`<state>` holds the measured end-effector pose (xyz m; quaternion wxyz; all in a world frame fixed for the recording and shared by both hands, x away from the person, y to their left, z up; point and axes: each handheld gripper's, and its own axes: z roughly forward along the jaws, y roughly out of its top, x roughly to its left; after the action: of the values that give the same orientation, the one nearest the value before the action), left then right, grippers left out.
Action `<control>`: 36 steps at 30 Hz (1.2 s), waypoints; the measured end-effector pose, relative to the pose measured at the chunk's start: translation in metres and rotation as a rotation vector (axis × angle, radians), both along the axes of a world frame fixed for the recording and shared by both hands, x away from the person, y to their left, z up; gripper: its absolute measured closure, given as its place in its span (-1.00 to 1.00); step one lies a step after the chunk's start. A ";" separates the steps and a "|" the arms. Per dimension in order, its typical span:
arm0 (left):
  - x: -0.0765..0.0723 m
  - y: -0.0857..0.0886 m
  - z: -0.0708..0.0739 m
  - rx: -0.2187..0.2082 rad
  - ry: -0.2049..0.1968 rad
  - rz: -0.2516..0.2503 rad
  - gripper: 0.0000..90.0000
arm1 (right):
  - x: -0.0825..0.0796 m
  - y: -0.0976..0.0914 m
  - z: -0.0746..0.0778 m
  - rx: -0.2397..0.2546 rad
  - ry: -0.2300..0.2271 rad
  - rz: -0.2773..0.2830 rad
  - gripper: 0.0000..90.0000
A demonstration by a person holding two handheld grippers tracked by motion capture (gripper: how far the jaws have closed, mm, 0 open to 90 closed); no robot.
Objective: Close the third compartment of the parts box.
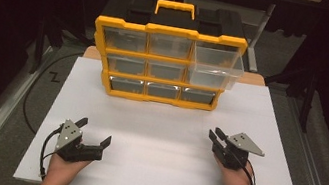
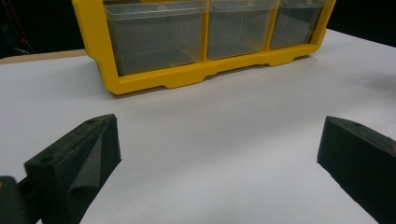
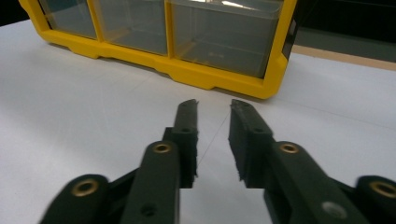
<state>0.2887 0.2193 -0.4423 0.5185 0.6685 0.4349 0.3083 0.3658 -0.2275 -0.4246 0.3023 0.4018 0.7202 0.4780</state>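
Ahead of both grippers, well apart from them across the bare white table top [image 1: 165, 138], stands the yellow drawer cabinet [image 1: 166, 65], upright, with its three rows of three clear drawers facing the person. By the look of it the work concerns these drawers, and it has barely started or is nearly over; I cannot tell which. One drawer, the top right drawer [image 1: 215, 65], stands pulled out toward the grippers and looks empty, while the other eight sit flush in the frame. If the job is to close it, that push is still to do; nothing lies on the table to be put in.

Nearer the person, the left gripper [image 1: 93, 132] rests low over the table with its jaws spread wide and nothing between them. The right gripper [image 1: 214, 135] points at the cabinet's right side, in line with the open drawer, its jaws nearly together with a narrow gap, also holding nothing.
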 end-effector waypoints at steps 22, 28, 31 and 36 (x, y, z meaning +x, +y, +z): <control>0.000 -0.002 0.002 0.002 0.003 -0.007 -0.99 | -0.008 0.016 0.006 0.003 -0.033 0.038 1.00; 0.001 -0.004 0.000 0.024 0.022 -0.030 -0.99 | -0.008 0.028 0.013 0.002 -0.049 0.044 1.00; 0.001 -0.003 0.001 0.023 0.020 -0.033 -0.99 | -0.008 0.031 0.017 -0.003 -0.052 0.043 1.00; 0.000 -0.003 0.001 0.033 0.008 -0.033 -0.99 | -0.008 0.039 0.034 0.023 -0.075 0.047 1.00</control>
<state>0.2891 0.2167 -0.4418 0.5108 0.6854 0.4207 0.3039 0.3581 -0.1886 -0.3910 0.3134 0.3700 0.7121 0.5078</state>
